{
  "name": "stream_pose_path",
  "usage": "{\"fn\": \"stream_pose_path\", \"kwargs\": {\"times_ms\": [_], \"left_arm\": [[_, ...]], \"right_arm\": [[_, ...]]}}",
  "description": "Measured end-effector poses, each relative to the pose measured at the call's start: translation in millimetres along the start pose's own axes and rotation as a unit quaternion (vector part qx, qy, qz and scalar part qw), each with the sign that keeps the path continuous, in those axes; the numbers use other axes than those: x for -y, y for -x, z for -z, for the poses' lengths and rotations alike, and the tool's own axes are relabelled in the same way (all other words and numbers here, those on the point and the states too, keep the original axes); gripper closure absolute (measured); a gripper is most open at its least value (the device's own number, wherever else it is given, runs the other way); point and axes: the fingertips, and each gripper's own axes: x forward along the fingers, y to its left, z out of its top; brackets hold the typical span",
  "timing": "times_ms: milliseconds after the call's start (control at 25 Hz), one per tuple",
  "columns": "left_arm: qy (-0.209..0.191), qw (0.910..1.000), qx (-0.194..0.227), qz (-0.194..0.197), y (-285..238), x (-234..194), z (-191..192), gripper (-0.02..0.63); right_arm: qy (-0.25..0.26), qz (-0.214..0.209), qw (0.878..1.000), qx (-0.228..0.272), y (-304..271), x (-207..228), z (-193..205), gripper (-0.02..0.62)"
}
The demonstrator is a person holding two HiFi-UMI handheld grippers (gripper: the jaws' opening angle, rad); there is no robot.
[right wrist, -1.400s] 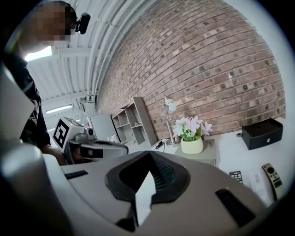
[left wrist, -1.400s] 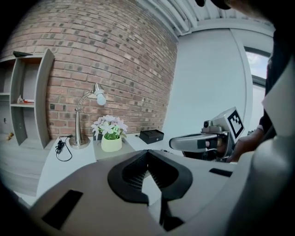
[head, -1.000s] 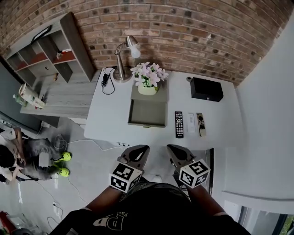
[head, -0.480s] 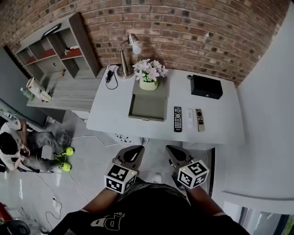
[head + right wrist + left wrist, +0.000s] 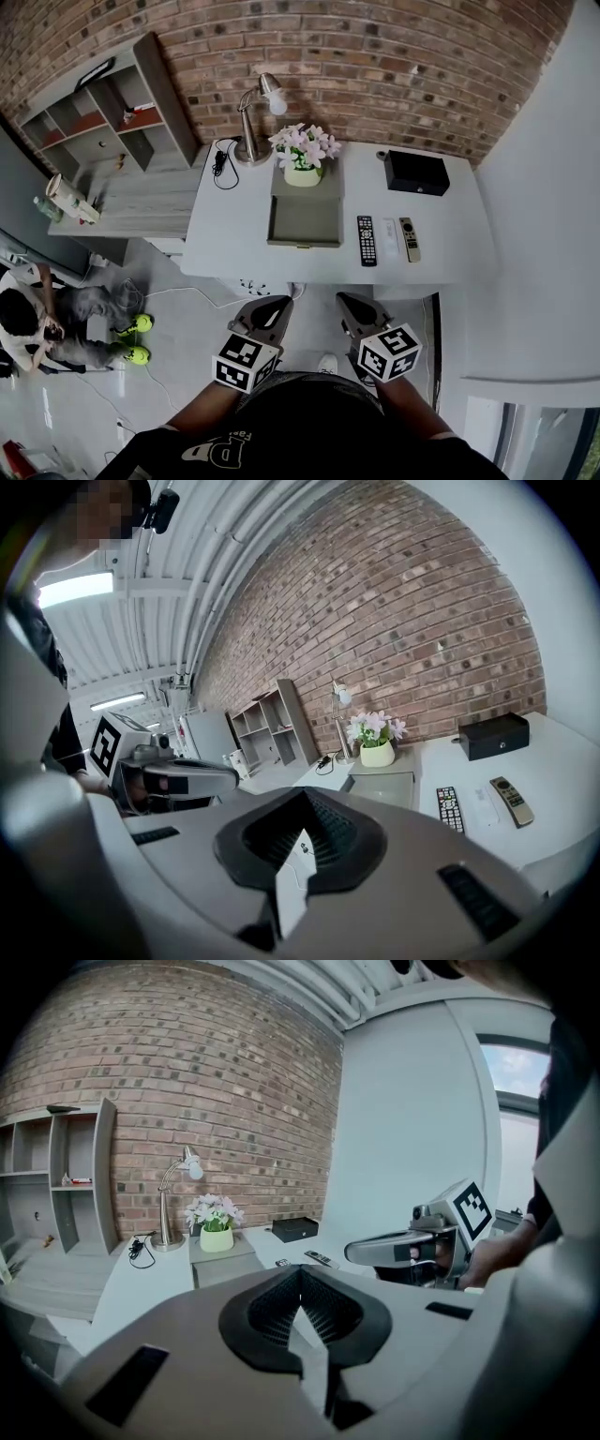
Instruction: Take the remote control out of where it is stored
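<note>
While both grippers are held low in front of my operator's torso, short of the white table's [image 5: 234, 239] near edge, I record the following. The left gripper [image 5: 275, 307] and right gripper [image 5: 354, 309] sit side by side, apart from each other, marker cubes turned up toward the head camera, noses aimed at the table and tipped slightly downward. Bare forearms run back from each to the black shirt.

In the left gripper view, the left gripper's [image 5: 301, 1277] jaws are closed tip to tip with nothing between them. In the right gripper view, the right gripper's [image 5: 302, 804] jaws are likewise fully closed and empty.

The black remote control [image 5: 367, 240] lies flat on the table top, just right of the open drawer [image 5: 304, 222]. A white remote [image 5: 390, 234] and a grey remote [image 5: 410, 239] lie beside it, all three parallel. A flower pot [image 5: 303, 157] stands on the drawer unit, a desk lamp [image 5: 255, 117] to its left, and a black box [image 5: 416, 172] toward the far right corner.
</note>
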Motion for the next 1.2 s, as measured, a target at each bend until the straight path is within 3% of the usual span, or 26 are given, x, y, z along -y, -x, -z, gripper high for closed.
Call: {"fn": "stream_pose_path", "kwargs": {"times_ms": [480,1200], "left_arm": [[-0.003,0.9998,0.001,0.021,24.3,-29.5,6.2,0.6],[-0.017,0.9987,-0.005,0.048,25.2,-16.4,8.9,0.6]], "right_arm": [[0.023,0.029,0.999,-0.011,-23.8,-33.7,3.1,0.591],[0.005,0.055,0.998,-0.006,-9.9,-32.1,13.4,0.591]]}}
